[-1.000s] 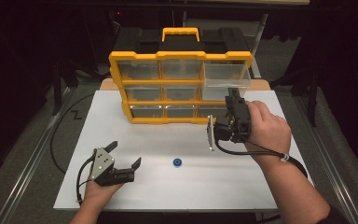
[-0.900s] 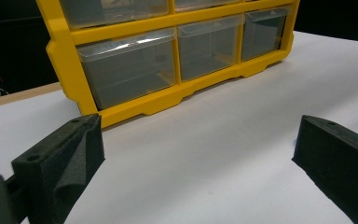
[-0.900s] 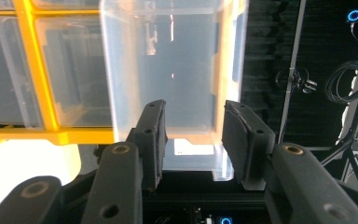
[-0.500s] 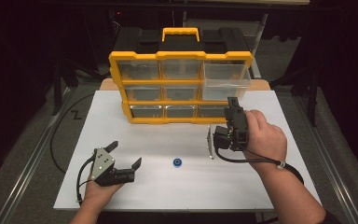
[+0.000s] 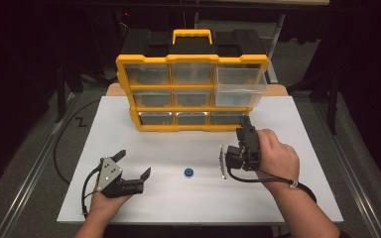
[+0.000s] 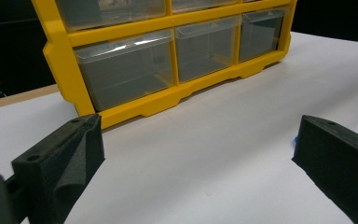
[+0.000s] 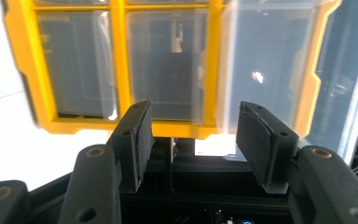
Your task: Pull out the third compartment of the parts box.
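White table (image 5: 129,129) bears both forearms; right hand-held gripper (image 5: 239,130) points at organizer (image 5: 193,94).

We see a bright yellow organizer (image 5: 192,94) with a yellow carry handle (image 5: 192,34) and a black top panel (image 5: 149,47). Its 9 drawers are clear, greyish plastic; the pulled-out drawer (image 5: 240,84) at the top right looks paler and frostier than the others. The table (image 5: 188,198) is plain white, with no pattern, and has a strip of tan wood at its far edge. We note a small blue ring (image 5: 189,172) on the white surface. The left gripper (image 5: 133,170) is black with a grey plate, the right gripper (image 5: 243,134) black with a silver plate. The surroundings are dark, nearly black.
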